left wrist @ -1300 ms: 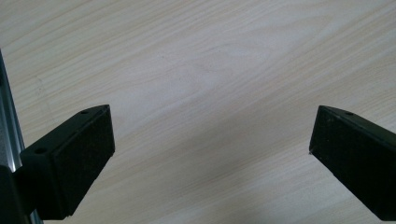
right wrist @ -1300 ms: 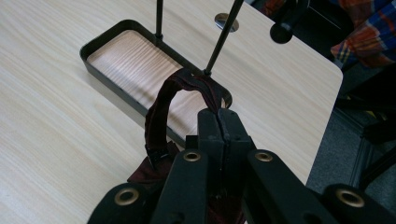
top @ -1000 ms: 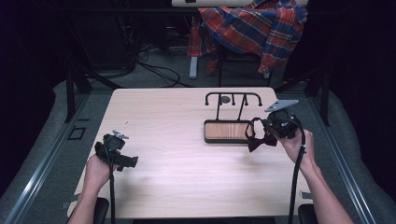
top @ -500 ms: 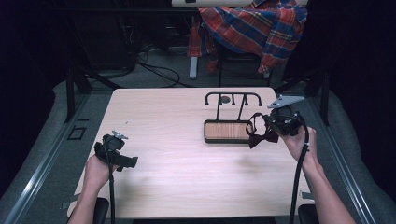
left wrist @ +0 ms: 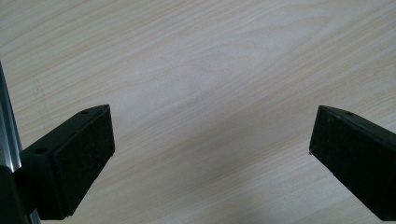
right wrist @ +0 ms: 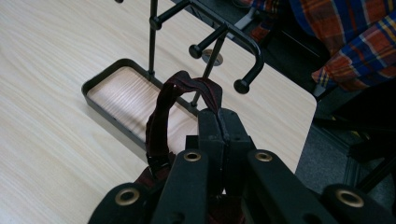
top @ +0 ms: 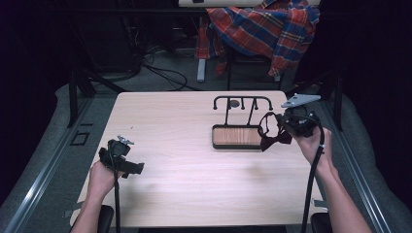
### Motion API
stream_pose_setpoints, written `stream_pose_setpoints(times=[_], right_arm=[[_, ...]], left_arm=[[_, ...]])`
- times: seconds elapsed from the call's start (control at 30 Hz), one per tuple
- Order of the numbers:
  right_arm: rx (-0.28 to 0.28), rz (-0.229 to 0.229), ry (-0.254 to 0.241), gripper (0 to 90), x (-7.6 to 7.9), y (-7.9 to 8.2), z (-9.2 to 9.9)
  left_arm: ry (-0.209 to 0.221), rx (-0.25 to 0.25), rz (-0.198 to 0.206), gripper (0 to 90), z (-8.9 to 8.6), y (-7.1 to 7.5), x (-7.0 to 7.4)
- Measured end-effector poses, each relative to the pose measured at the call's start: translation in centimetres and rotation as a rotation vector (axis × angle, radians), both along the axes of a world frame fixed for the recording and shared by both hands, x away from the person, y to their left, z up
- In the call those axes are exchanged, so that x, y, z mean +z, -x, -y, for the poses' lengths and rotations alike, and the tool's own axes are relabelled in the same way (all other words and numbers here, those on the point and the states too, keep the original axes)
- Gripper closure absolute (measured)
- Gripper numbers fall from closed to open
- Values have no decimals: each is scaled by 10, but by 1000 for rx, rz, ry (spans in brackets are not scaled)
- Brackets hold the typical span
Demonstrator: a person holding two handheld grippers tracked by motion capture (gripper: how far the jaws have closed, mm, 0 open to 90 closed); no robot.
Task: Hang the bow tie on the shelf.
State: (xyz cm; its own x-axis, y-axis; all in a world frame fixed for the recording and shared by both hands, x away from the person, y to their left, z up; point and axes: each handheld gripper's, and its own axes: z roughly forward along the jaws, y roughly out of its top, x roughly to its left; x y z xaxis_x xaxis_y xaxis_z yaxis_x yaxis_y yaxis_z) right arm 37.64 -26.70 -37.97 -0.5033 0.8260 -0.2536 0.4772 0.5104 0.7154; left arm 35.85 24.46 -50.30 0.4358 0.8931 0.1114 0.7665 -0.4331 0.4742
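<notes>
No legible text, labels, brand marks, numbers or signs were found in any view. The surfaces checked carried no readable markings.

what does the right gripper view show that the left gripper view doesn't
Right gripper view alone: the right hand-held gripper, jaws shut on the strap of a dark red bow tie, held near a black stand with knobbed pegs rising from a wood-lined tray; a plaid shirt lies beyond the table's far corner.

Left gripper view alone: the left hand-held gripper, jaws wide apart with nothing between them, and a metal rail at the left edge.

Both: the light wooden table.
</notes>
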Motion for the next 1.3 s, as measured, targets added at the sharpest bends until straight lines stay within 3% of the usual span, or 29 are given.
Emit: stream_pose_setpoints(times=[0.4,0.53,0.9,1.3], right_arm=[[-23,36,-24,898,14,-7,5],[-37,39,-31,898,14,-16,7],[-84,2,-45,898,-5,-51,10],[-105,-15,-48,898,-17,-67,11]], left_arm=[[-1,-7,1,1,2,-1,0],[-2,-5,-1,2,1,-1,-1],[-4,-9,-5,2,2,-1,-1],[-3,-9,-2,2,3,-1,-1]])
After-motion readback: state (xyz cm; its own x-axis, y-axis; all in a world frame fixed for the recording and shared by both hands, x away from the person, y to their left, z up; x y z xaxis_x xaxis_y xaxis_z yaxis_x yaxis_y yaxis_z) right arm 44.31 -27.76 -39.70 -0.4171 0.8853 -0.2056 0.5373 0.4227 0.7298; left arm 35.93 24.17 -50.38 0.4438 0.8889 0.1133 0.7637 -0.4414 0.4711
